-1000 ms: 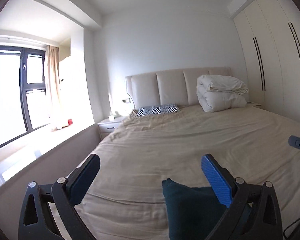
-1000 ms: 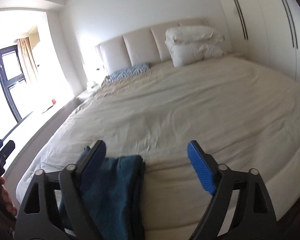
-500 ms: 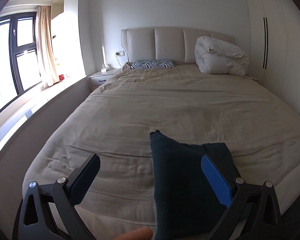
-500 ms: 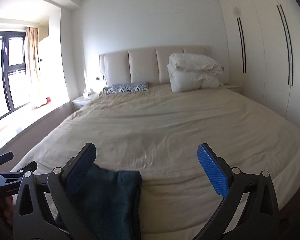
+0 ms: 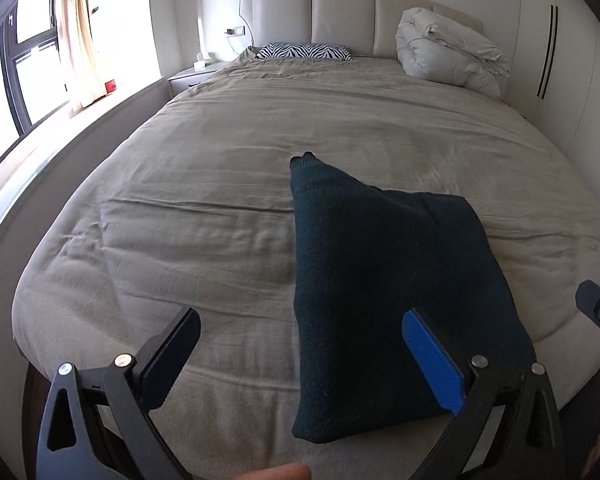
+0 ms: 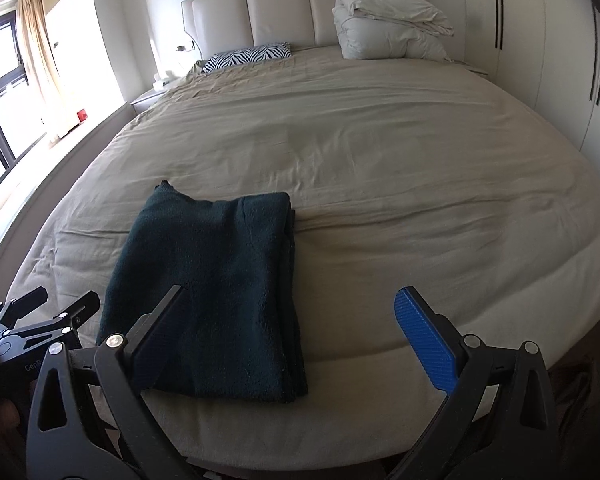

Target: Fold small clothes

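Dark teal knit garment (image 5: pixel 380 280) in my view, folded into a compact rectangle, lying flat on the beige bed (image 5: pixel 220 168) near its foot edge, one corner peaked toward the headboard, layered edges stacked along its right side.

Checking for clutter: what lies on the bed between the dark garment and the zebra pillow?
Only bare beige sheet lies between the garment and the pillow; both wrist views show it.

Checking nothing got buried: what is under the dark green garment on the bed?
The dark green garment lies folded flat on the beige bedspread, which shows all around it. Whatever lies directly beneath, or between its layers, is covered.
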A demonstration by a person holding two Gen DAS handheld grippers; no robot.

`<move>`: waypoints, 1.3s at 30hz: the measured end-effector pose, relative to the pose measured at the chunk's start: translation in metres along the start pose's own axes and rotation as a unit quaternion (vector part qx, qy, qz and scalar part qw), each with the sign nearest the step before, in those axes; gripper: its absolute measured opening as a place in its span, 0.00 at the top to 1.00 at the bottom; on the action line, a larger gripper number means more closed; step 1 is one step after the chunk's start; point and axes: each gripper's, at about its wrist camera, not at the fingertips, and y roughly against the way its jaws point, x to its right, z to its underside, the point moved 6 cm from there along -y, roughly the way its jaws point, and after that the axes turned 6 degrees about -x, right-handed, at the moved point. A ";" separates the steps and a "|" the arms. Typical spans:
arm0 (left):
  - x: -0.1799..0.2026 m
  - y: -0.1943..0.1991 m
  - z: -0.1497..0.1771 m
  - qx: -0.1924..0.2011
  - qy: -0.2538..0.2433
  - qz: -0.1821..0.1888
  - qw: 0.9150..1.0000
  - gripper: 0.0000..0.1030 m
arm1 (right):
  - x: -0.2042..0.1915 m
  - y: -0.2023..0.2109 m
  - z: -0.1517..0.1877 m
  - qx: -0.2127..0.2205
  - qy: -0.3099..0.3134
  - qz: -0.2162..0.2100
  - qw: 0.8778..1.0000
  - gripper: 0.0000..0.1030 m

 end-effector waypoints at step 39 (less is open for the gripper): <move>0.001 -0.016 0.012 -0.021 0.000 -0.001 1.000 0.00 | -0.011 -0.034 0.016 -0.051 0.013 0.005 0.999 0.00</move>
